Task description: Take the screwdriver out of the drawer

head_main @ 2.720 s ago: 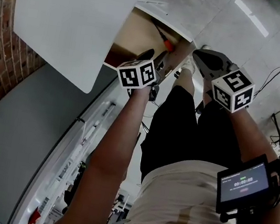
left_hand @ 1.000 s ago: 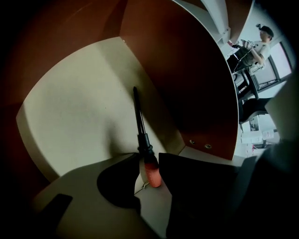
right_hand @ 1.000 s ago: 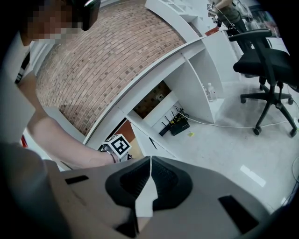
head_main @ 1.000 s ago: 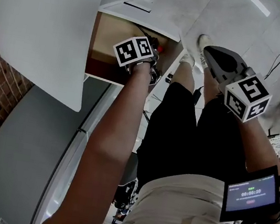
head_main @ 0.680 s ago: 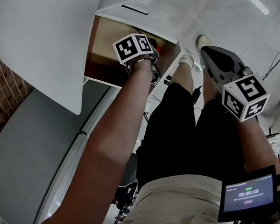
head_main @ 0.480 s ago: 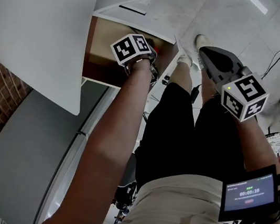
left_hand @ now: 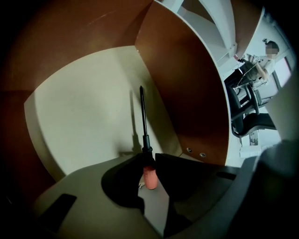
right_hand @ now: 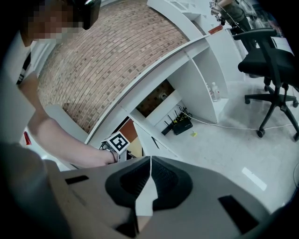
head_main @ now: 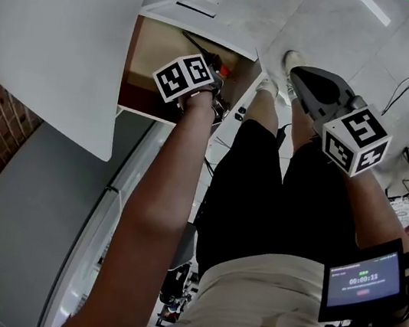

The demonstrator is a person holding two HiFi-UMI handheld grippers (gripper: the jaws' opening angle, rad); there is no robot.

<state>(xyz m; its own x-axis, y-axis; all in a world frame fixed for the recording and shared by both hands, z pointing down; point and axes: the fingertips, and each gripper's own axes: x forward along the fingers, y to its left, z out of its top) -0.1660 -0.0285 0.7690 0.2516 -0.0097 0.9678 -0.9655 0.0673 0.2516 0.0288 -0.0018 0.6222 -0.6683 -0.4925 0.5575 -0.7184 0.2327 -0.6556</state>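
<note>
Closing steadily over the past second, left claw (left_hand: 148, 159) pinches the orange-handled screwdriver (left_hand: 150, 179), which lies inside the drawer (left_hand: 79, 121). Right claw (right_hand: 150, 161) hangs empty, jaws together. The wrist screen (head_main: 363, 281) reads roughly 00:00:11.

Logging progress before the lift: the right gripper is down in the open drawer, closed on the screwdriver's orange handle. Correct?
No: the left gripper is down in the open drawer, its jaws having just closed on the orange handle of the screwdriver, as the left gripper view shows. The right gripper is shut, empty, outside the drawer.
</note>
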